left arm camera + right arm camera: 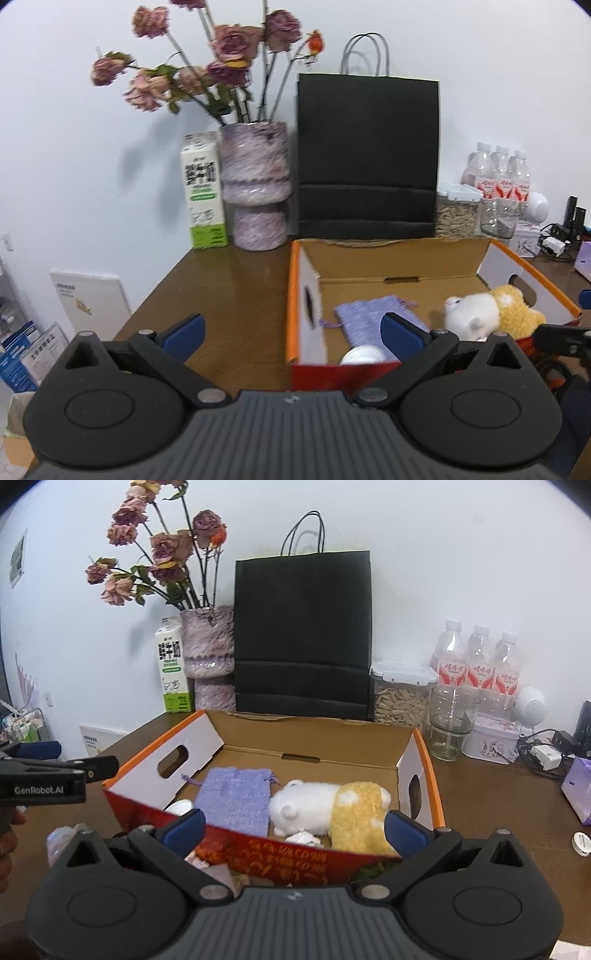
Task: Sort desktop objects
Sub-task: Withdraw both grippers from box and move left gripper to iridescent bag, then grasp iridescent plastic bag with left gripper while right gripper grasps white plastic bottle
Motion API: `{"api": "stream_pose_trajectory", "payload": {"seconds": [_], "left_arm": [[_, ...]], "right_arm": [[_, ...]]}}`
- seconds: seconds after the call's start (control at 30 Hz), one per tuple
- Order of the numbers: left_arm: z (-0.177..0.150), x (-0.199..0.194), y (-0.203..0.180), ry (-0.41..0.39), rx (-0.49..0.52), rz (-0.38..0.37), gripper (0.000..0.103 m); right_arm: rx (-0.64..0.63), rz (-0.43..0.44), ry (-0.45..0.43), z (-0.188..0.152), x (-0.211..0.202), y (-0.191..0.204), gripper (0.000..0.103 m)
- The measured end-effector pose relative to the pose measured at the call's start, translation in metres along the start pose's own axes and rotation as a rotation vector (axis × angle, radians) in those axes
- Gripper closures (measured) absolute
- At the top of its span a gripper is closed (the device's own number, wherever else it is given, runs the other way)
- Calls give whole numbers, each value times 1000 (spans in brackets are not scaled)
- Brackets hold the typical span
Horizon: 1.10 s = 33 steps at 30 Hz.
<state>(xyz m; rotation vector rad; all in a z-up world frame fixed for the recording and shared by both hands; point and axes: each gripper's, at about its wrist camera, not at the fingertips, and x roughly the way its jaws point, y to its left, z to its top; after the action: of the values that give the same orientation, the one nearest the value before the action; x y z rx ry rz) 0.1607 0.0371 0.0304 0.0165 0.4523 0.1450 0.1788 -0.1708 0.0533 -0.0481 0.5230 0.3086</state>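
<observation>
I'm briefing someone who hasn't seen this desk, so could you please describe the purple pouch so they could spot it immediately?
Find the open cardboard box with orange edges in front of the black paper bag. The purple pouch lies flat on its floor, left of the white-and-yellow plush toy. It alone is a fuzzy lavender rectangle with drawstrings.

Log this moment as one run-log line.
left gripper: open, empty | right gripper: open, empty | box: purple pouch, plush toy inside

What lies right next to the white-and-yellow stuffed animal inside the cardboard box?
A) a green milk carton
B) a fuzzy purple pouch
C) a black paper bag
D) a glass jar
B: the fuzzy purple pouch lies flat beside the stuffed animal on the cardboard box floor.
</observation>
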Motion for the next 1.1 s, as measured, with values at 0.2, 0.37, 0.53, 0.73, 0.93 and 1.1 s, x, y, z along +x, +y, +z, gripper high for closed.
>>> {"api": "stream_pose_trajectory", "payload": {"seconds": [0.2,0.37,0.53,0.73,0.93,1.1], "left_arm": [[-16,-16,22,30,-11,32,0],[-30,-24,34,68,-5,36,0],[-46,-28,42,105,-5,25,0],[-59,-25,45,138,-3,-2,0],[-63,-11,43,157,-10,-31,0],[-65,3,46,173,-40,-62,0]], "right_arm": [[-29,30,10,-11,-16,15,0],[-50,56,30,-23,-23,29,0],[-63,78,55,-34,-26,41,0],[-76,99,98,-46,-17,51,0],[-103,75,136,-50,1,58,0],[-112,68,160,-51,19,61,0]]}}
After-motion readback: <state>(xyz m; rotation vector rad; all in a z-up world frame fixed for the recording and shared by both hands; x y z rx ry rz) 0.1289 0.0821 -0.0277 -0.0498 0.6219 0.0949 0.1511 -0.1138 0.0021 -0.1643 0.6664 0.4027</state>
